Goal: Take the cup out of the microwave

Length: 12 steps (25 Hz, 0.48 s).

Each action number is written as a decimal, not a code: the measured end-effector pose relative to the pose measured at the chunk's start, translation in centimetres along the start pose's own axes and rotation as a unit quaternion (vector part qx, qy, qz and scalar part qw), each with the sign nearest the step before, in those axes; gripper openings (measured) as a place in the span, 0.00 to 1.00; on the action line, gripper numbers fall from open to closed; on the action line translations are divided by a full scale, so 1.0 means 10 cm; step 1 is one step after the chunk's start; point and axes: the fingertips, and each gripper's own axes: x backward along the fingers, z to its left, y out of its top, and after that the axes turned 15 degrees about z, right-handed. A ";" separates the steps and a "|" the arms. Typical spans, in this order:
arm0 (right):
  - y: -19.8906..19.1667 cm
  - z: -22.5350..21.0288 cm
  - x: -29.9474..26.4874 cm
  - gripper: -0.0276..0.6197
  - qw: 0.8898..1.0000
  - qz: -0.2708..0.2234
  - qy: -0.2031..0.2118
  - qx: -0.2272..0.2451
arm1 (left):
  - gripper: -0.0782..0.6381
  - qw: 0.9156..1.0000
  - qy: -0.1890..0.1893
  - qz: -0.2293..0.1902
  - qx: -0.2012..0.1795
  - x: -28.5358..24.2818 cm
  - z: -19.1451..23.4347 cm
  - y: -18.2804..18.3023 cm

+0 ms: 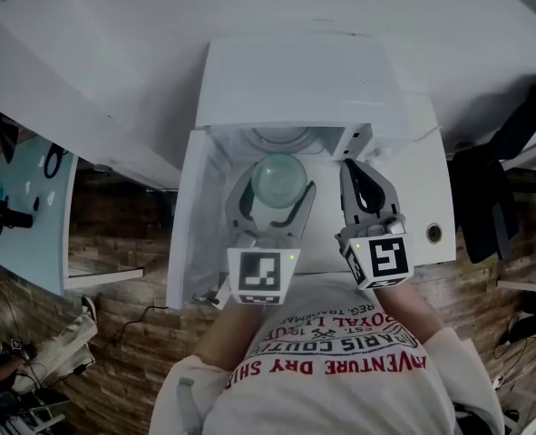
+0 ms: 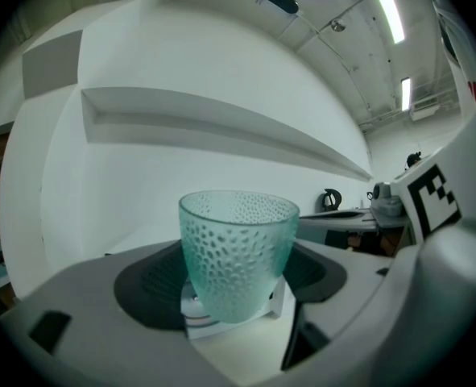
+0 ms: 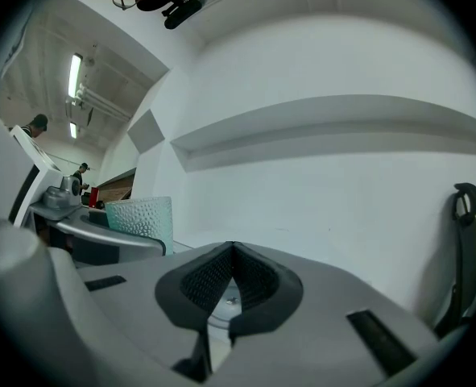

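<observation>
A teal dimpled glass cup (image 1: 278,175) sits between the two fingers of my left gripper (image 1: 277,190), just in front of the open white microwave (image 1: 290,80). In the left gripper view the cup (image 2: 238,248) stands upright with the dark pads pressed on both of its sides, so the left gripper (image 2: 234,317) is shut on it. My right gripper (image 1: 353,170) is beside it on the right, level with the microwave's opening, with its jaws shut and nothing between them (image 3: 231,250). From the right gripper view the cup (image 3: 141,216) shows at the left.
The microwave's round turntable (image 1: 282,138) shows inside the cavity behind the cup. A white panel (image 1: 184,225) stands at the cavity's left. A black chair (image 1: 503,179) is at the right and a glass-topped table (image 1: 32,198) at the left, over wooden floor.
</observation>
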 end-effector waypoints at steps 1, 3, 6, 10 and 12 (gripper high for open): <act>0.00 0.01 0.00 0.06 1.000 0.000 0.001 0.000 | 0.62 1.000 0.000 0.000 0.000 0.00 0.00 0.00; -0.01 0.02 0.00 0.06 1.000 0.001 0.002 0.001 | 0.62 1.000 0.001 0.002 0.001 -0.01 0.00 -0.02; -0.04 0.02 -0.02 0.06 1.000 0.008 -0.001 0.000 | 0.62 1.000 0.003 0.007 0.003 -0.03 0.00 -0.06; -0.07 0.05 -0.04 0.06 1.000 0.012 0.003 -0.002 | 0.62 1.000 0.008 0.009 0.008 -0.03 0.05 -0.08; -0.07 0.06 -0.05 0.06 1.000 0.012 0.006 -0.002 | 0.62 1.000 0.009 0.012 0.012 -0.03 0.06 -0.10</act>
